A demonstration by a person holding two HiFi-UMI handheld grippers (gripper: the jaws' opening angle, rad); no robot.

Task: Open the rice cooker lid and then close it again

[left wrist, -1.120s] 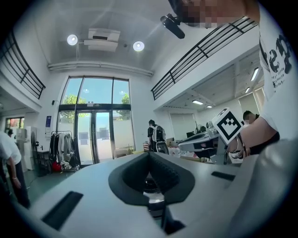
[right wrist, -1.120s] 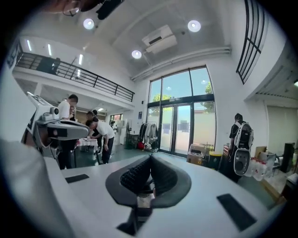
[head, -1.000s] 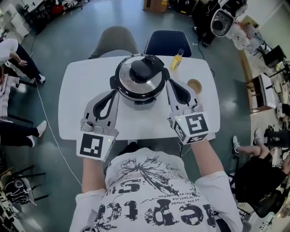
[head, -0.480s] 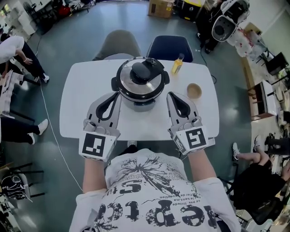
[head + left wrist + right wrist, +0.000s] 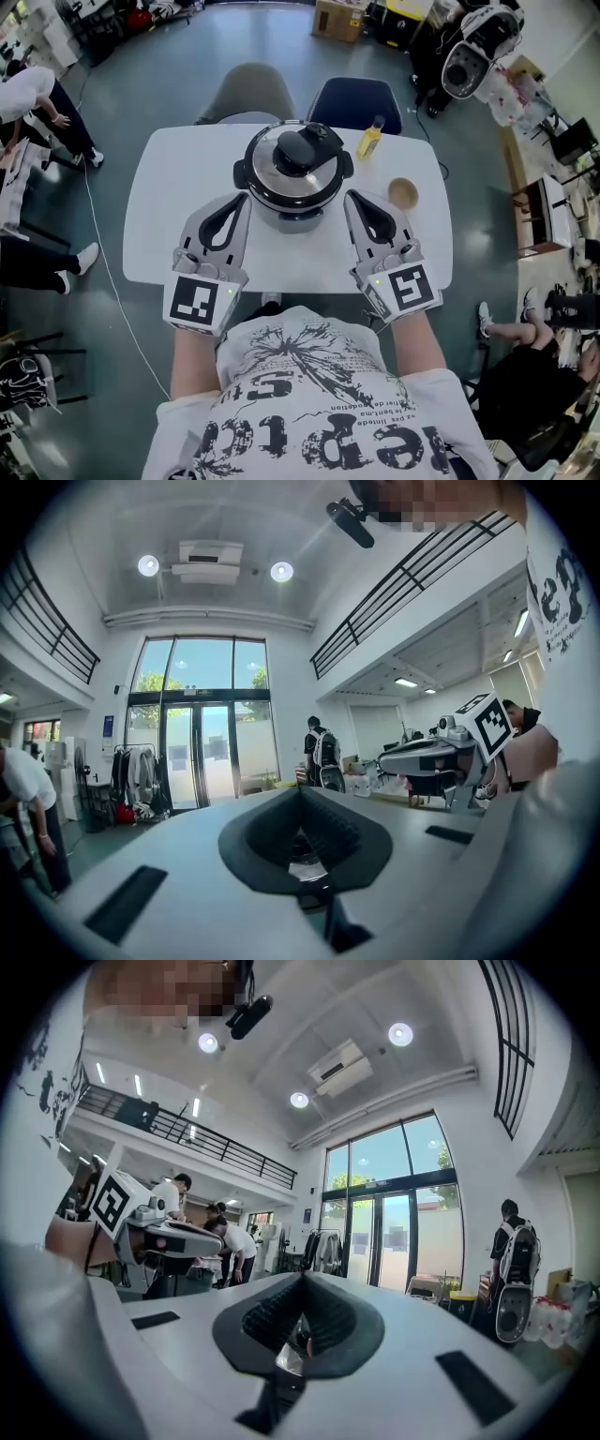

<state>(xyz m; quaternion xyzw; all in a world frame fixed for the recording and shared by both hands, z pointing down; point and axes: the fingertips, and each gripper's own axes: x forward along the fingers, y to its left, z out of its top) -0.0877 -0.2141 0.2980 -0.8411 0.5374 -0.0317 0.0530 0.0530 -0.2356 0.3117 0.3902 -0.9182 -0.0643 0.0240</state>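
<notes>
The silver rice cooker [image 5: 292, 176] stands on the white table [image 5: 169, 216], its lid down and a black handle [image 5: 302, 148] on top. My left gripper [image 5: 244, 196] lies level at the cooker's front left, shut, with nothing between its fingers. At the front right my right gripper [image 5: 349, 196] is also shut and empty, a small gap away from the pot. In the left gripper view the left gripper [image 5: 301, 791] has its pads pressed together. The right gripper view shows the right gripper [image 5: 302, 1277] the same way, with the other gripper off to the side.
A yellow bottle [image 5: 369, 139] and a small wooden bowl [image 5: 402, 193] stand to the right of the cooker. Behind the table are a grey chair [image 5: 253, 89] and a dark blue chair [image 5: 354, 98]. People stand at the far left [image 5: 28, 94].
My right gripper has drawn back from beside the cooker toward the front of the table. The left gripper has stayed where it was, and the lid stays down.
</notes>
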